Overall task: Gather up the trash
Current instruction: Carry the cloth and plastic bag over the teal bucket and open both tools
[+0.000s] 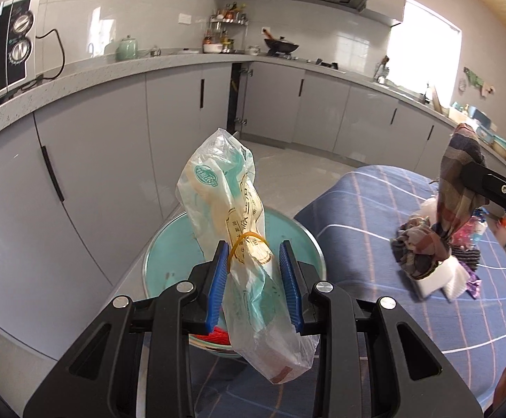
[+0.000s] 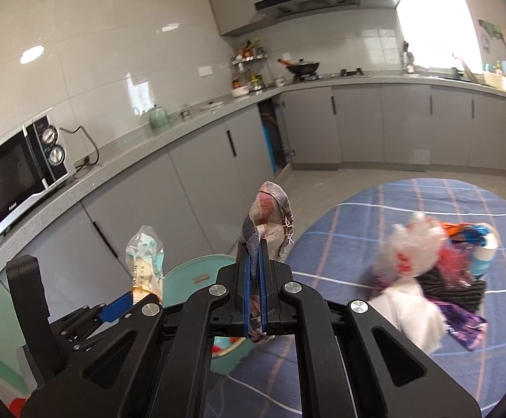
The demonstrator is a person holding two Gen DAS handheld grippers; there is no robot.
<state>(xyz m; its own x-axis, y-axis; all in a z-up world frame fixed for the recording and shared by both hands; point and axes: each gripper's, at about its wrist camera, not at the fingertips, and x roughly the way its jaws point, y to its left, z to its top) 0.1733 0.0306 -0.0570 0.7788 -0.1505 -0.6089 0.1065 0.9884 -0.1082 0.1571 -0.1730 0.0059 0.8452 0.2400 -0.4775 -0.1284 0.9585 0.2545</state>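
1. Two grippers are seen above a round table point(image 1: 385, 209) covered in a blue checked cloth.
2. A crinkled clear plastic bag point(image 1: 232, 223), long and printed in teal, is seen between the blue ribbed pads of the left gripper point(image 1: 255, 284); a yellow rubber band point(image 1: 244, 244) is looped round its middle. The left pad touches the bag, while a gap is seen at the right pad, so whether it is gripped cannot be told.
3. Below the bag, a round teal bin point(image 1: 169, 261) with a metal rim is seen, just left of the table.
4. A frayed plaid rag point(image 2: 268, 219) is clamped tightly between the closed pads of the right gripper point(image 2: 254, 289), its soft end rising above the fingers.
5. On the table's right side, a pile of trash point(image 2: 437, 271) is heaped: white crumpled plastic, dark knit fabric and shiny purple wrappers.
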